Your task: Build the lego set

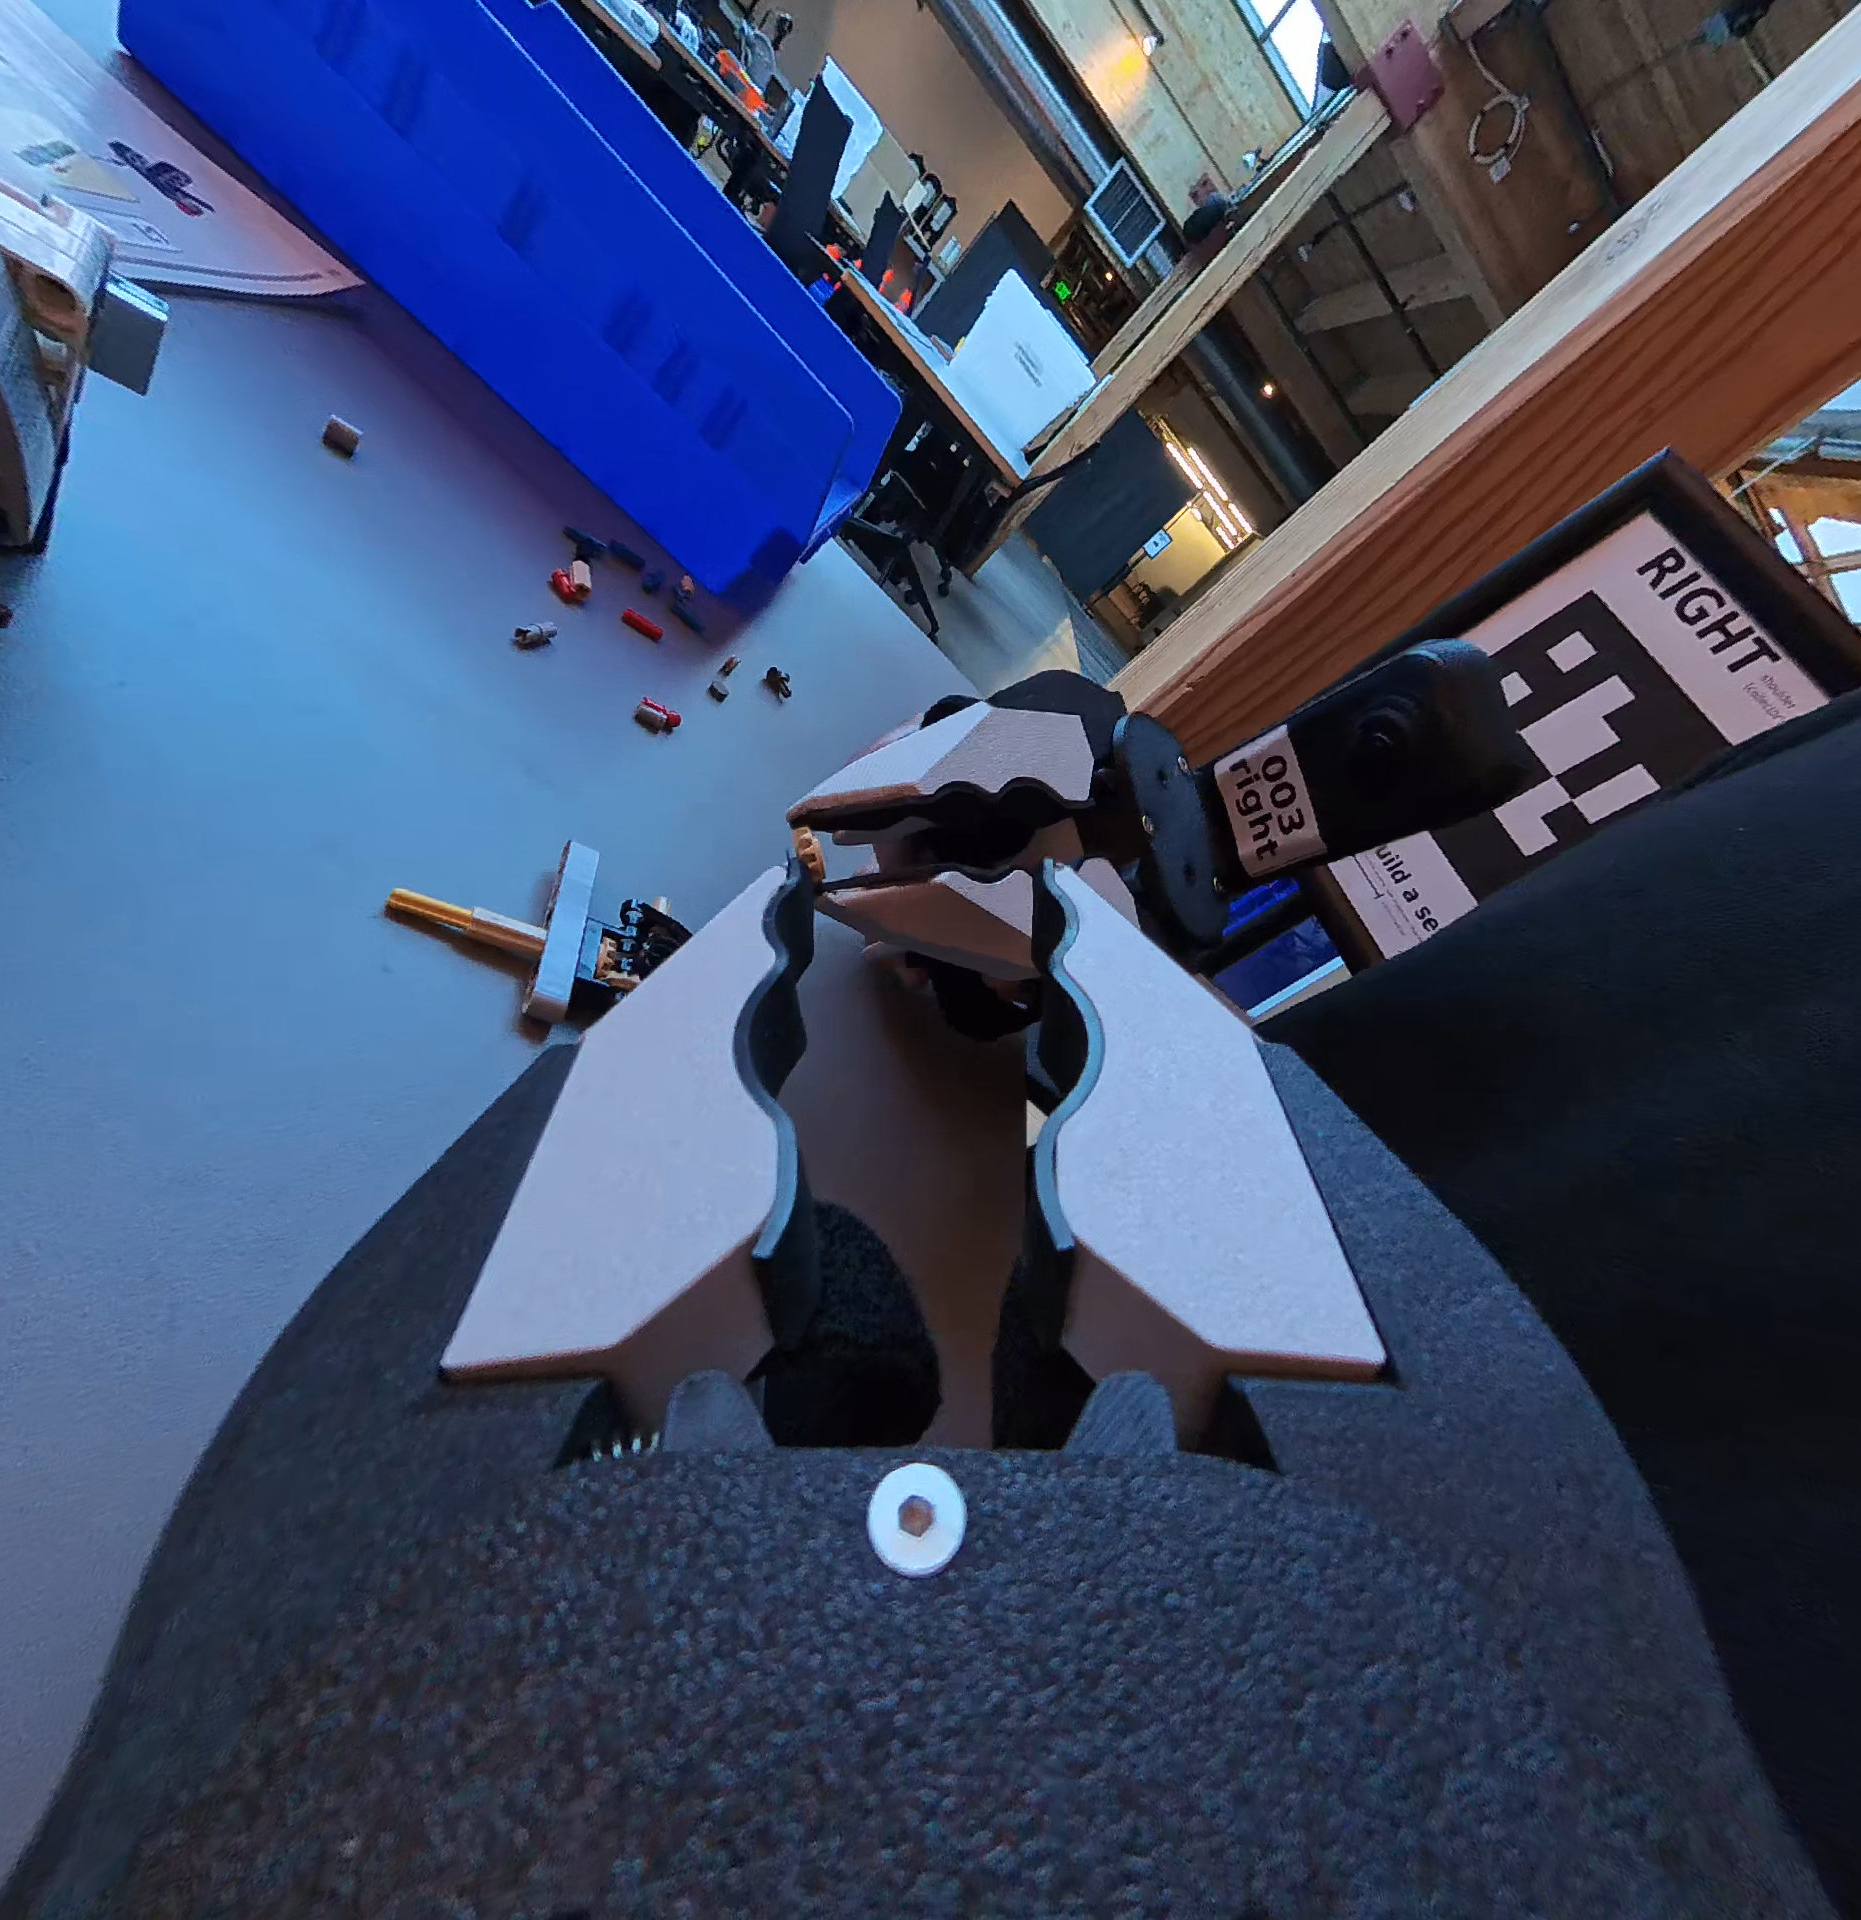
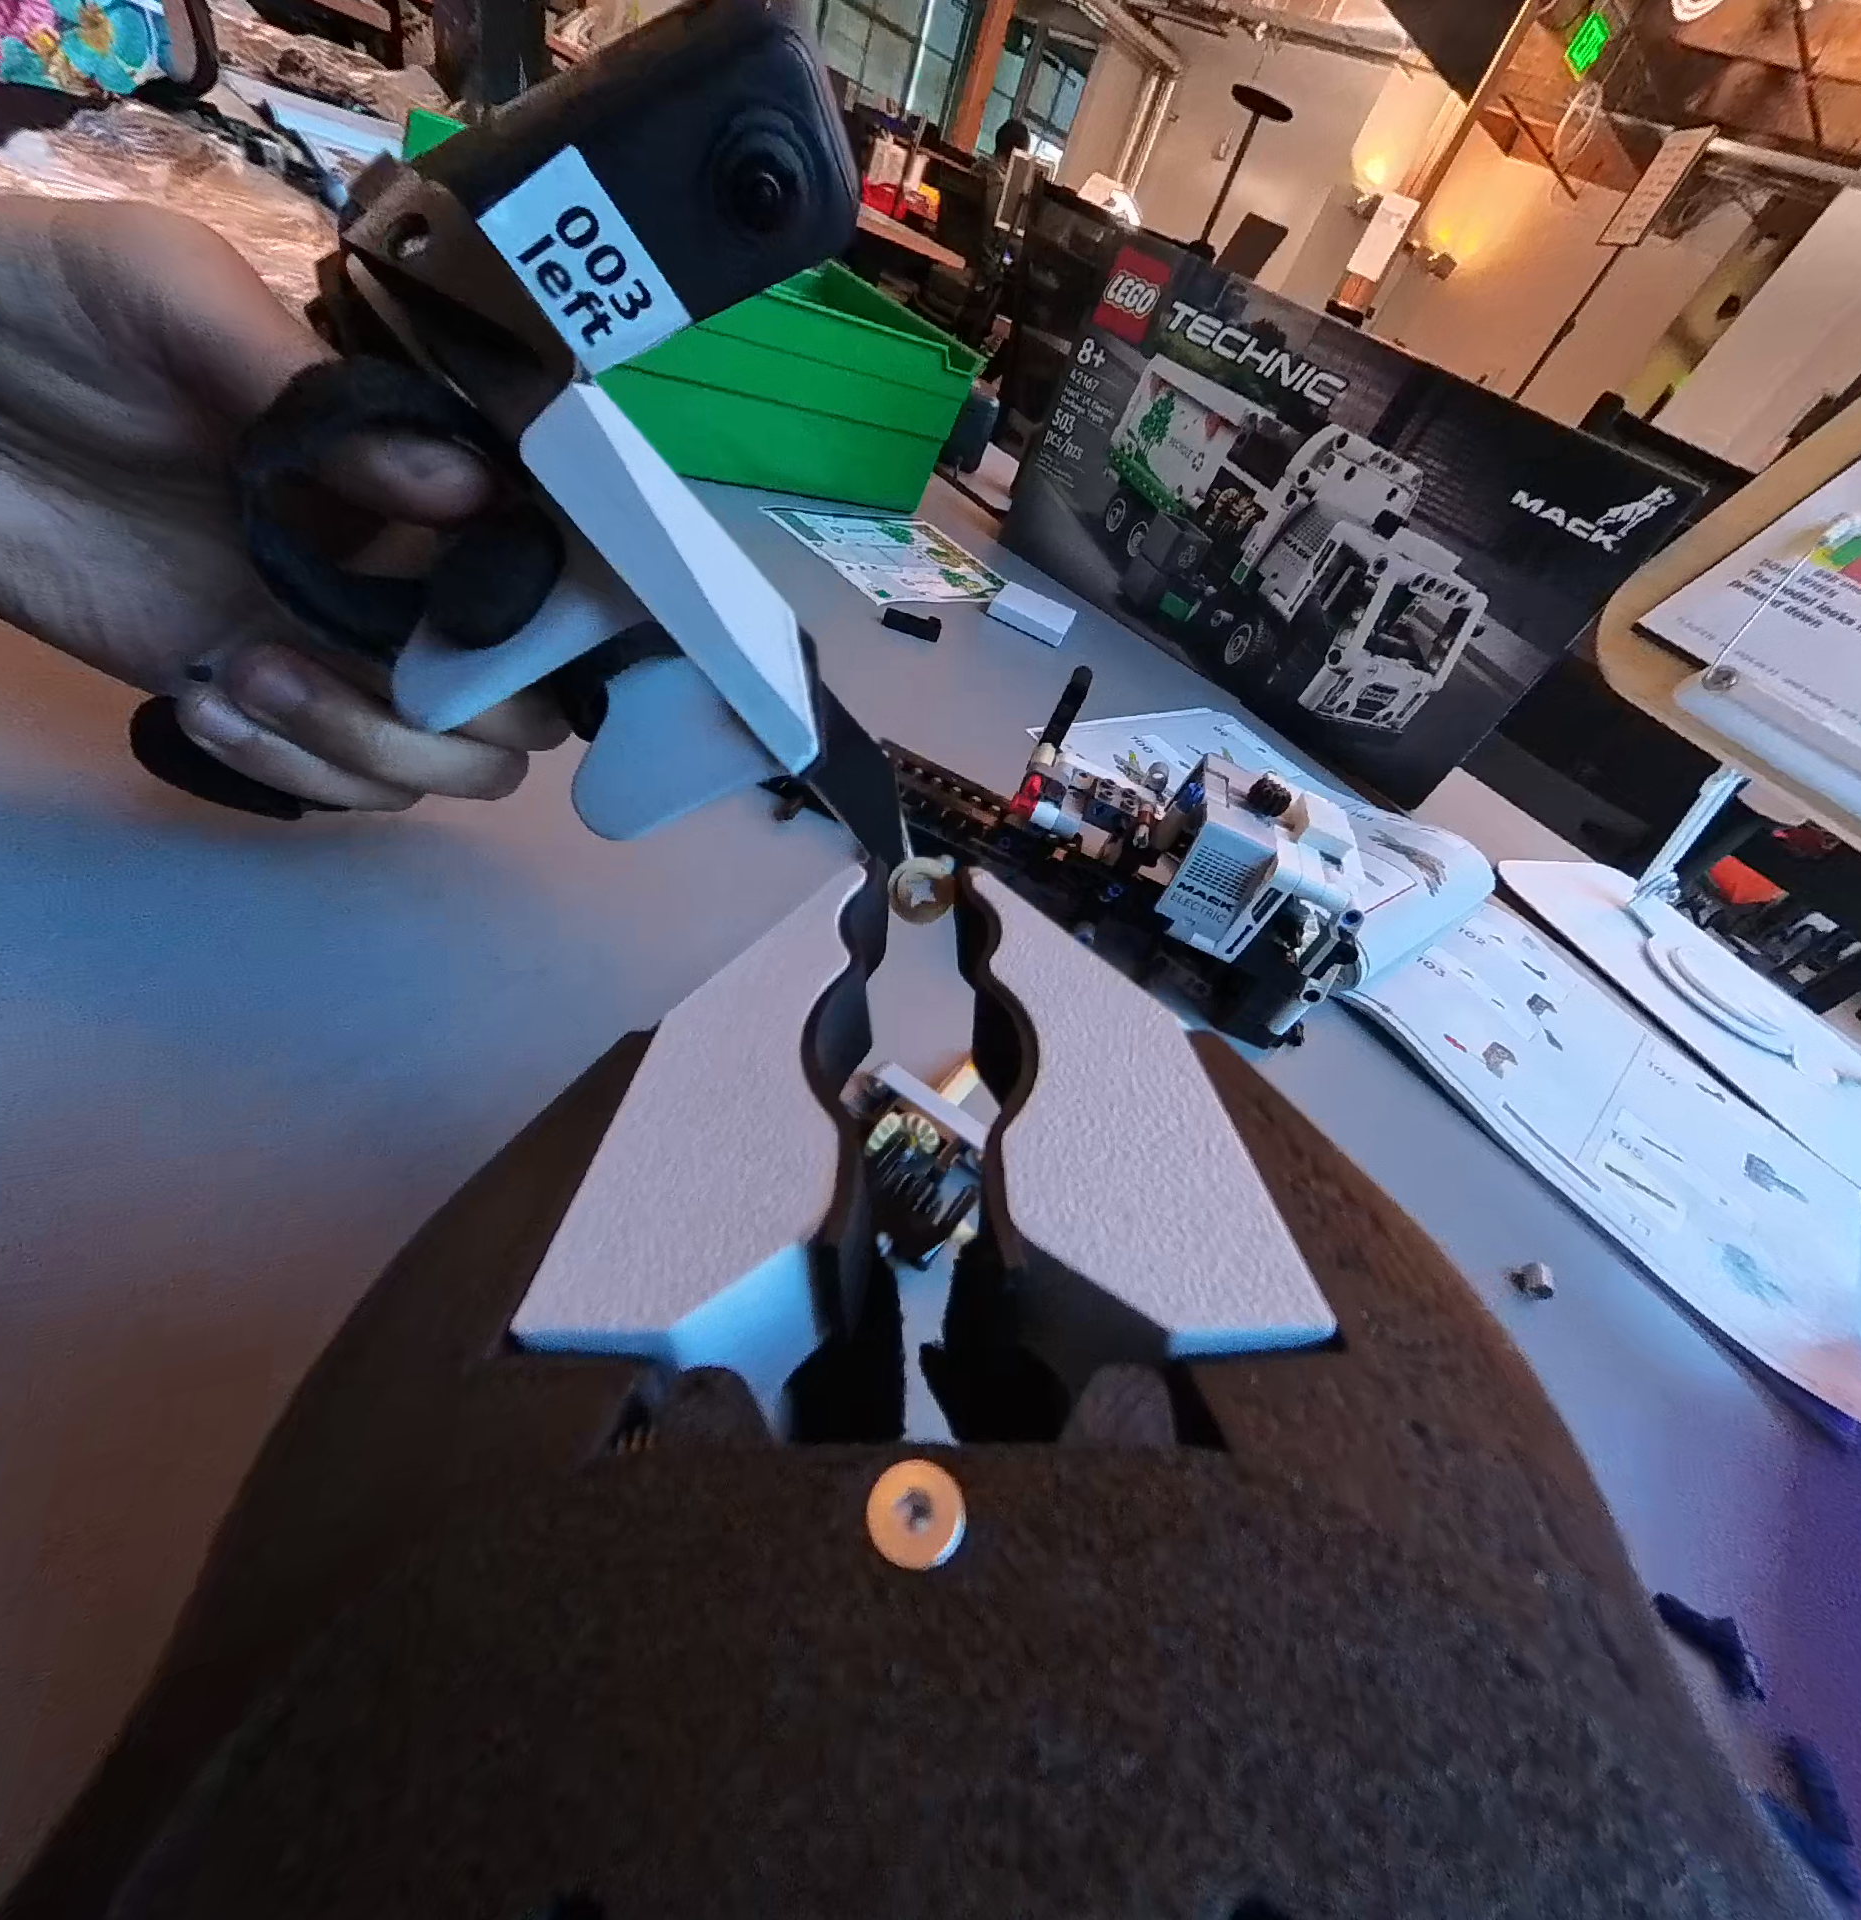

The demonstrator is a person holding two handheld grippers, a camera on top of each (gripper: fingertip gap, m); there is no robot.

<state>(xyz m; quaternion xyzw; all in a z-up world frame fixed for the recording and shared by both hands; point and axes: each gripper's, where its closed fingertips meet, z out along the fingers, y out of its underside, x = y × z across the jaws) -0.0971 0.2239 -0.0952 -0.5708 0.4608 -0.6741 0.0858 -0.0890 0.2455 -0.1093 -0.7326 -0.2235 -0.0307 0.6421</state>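
Our right gripper (image 2: 921,891) pinches a tan bushing (image 2: 918,889); our left gripper (image 1: 921,883) stands wide open, its tip touching it.

White wavy-edged fingers (image 1: 635,1122), black textured body, silver screw (image 1: 915,1520)

2 tongs (image 1: 921,883) (image 2: 921,888), 1 tan bush (image 2: 921,886), 1 truck (image 2: 1206,904), 1 blue bin (image 1: 552,270), 1 green bin (image 2: 801,405).

grey table (image 1: 230,779): blue bin (image 1: 552,270), loose lego bits (image 1: 635,623), part-built truck (image 2: 1206,883), open manual (image 2: 1591,1122).
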